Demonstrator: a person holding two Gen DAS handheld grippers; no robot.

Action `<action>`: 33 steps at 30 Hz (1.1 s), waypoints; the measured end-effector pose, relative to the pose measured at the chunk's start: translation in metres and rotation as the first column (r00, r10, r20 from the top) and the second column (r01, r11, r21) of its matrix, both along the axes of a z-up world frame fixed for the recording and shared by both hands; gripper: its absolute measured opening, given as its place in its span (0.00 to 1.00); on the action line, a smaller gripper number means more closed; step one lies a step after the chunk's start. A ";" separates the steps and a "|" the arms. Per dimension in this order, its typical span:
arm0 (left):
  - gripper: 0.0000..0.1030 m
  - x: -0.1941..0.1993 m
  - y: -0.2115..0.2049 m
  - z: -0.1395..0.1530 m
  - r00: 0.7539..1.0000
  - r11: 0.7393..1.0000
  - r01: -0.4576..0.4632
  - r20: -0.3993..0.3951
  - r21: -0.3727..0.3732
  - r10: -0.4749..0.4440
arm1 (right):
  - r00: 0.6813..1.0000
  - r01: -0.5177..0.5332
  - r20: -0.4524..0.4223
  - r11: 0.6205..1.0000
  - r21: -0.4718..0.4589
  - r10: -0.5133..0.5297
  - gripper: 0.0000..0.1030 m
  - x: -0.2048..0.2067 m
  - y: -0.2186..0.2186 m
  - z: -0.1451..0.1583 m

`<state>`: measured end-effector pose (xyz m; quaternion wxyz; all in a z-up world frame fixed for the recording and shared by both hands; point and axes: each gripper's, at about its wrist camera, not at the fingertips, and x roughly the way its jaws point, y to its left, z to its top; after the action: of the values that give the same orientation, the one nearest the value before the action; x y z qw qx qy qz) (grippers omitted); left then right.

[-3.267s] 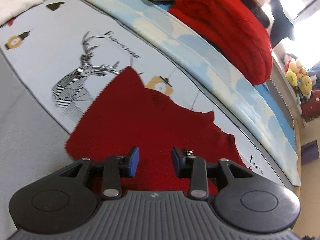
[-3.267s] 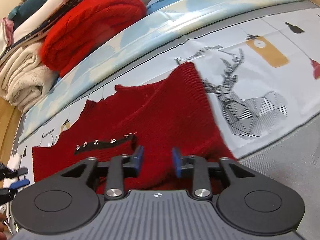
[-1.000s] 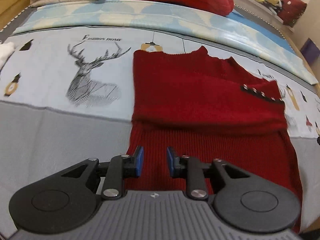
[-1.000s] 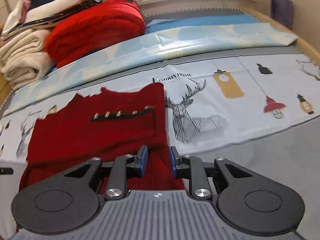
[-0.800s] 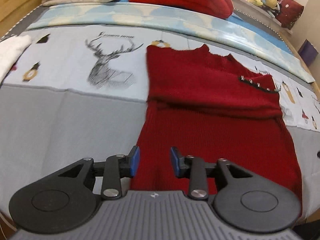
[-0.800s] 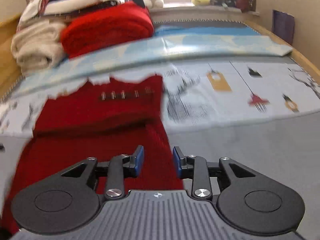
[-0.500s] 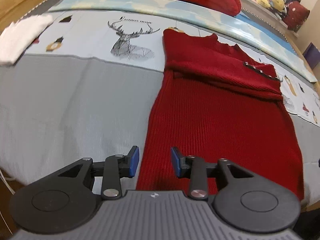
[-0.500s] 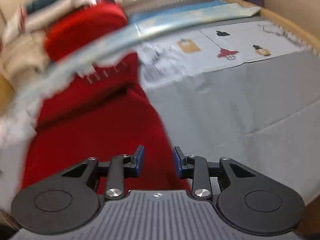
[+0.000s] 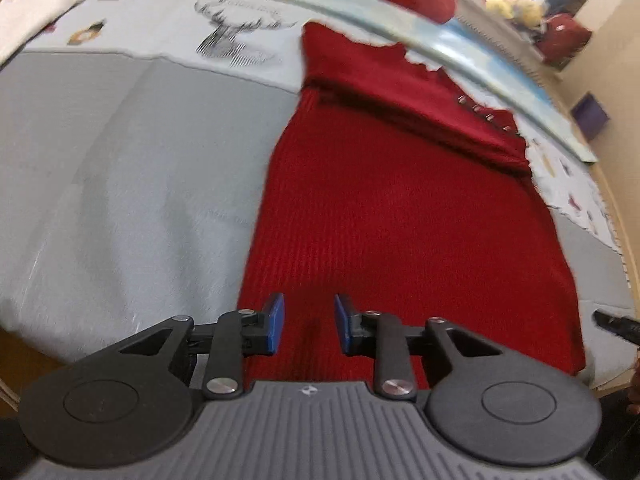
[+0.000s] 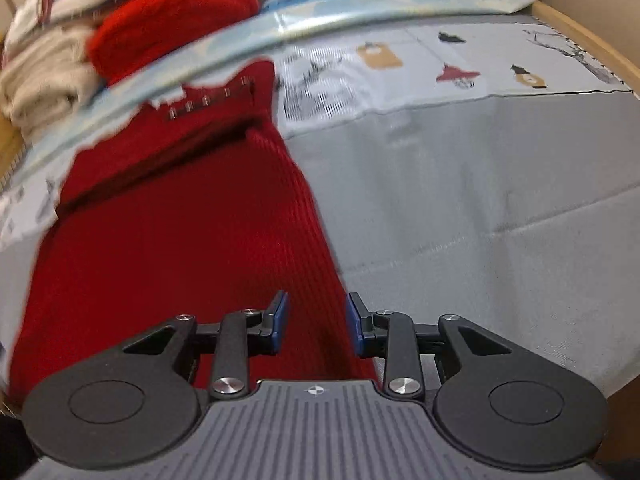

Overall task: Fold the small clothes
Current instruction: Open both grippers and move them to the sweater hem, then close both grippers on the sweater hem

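Left tongs closing, right tongs parted; nothing pinched yet, both poised over near hem corners of red sweater. Lying flat on bed, top part already folded; bottom fold likely left.
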<state>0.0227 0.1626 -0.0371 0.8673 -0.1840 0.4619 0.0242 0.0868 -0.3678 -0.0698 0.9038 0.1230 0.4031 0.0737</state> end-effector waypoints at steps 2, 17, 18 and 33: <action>0.31 0.001 0.002 -0.009 0.998 1.000 -0.024 -0.062 0.019 0.025 | 0.999 -0.008 -0.032 1.000 -0.027 0.007 0.32 0.001 0.001 -0.008; 0.32 0.004 0.019 -0.043 0.967 0.997 -0.065 -0.246 0.036 0.072 | 0.978 -0.068 -0.206 0.989 -0.129 0.040 0.32 0.009 0.012 -0.042; 0.32 0.004 0.017 -0.043 0.968 0.998 -0.050 -0.246 0.044 0.059 | 0.977 -0.075 -0.207 0.988 -0.134 0.046 0.30 0.009 0.015 -0.041; 0.14 0.001 -0.004 -0.030 0.982 0.995 0.002 -0.187 0.096 0.016 | 0.993 -0.035 -0.112 0.998 -0.051 0.029 0.12 -0.004 0.004 -0.025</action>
<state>0.0241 0.1583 -0.0675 0.8275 -0.1407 0.5394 0.0665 0.0831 -0.3634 -0.0947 0.8817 0.0965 0.4563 0.0706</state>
